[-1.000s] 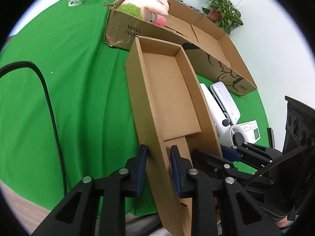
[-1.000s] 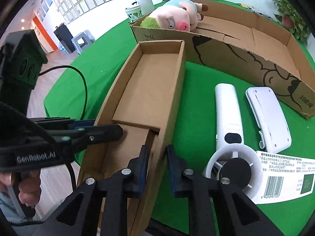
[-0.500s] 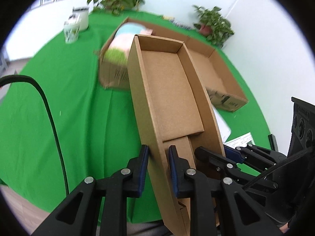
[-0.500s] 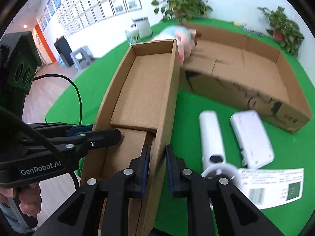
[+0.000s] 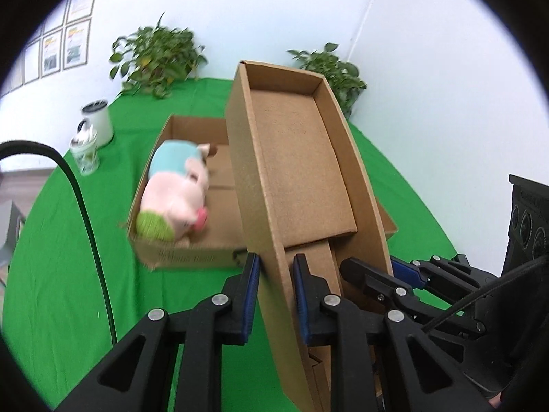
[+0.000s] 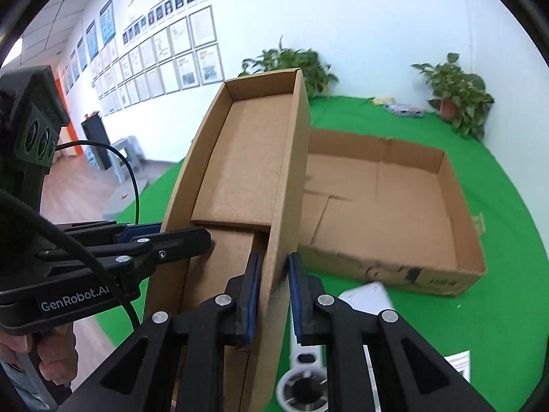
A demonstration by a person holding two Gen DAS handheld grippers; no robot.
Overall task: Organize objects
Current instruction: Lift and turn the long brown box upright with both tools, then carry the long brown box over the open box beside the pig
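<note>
The left claw (image 5: 274,295) is pinching the left wall of the small box (image 5: 298,171), and its pads are pressing tight on the cardboard. A second ago the small box was sitting low on the green worktop (image 5: 61,240). Now it is tipping up high, with its far end rising over the big box (image 5: 192,257). The toy pig (image 5: 178,202) is lying in the left end of the big box. The right claw (image 6: 272,295) is pinching the right wall of the small box the same way. The white fan (image 6: 302,381) and white pad (image 6: 367,297) are lying down below on the worktop. I think the small box is going into the big box's empty right part.
</note>
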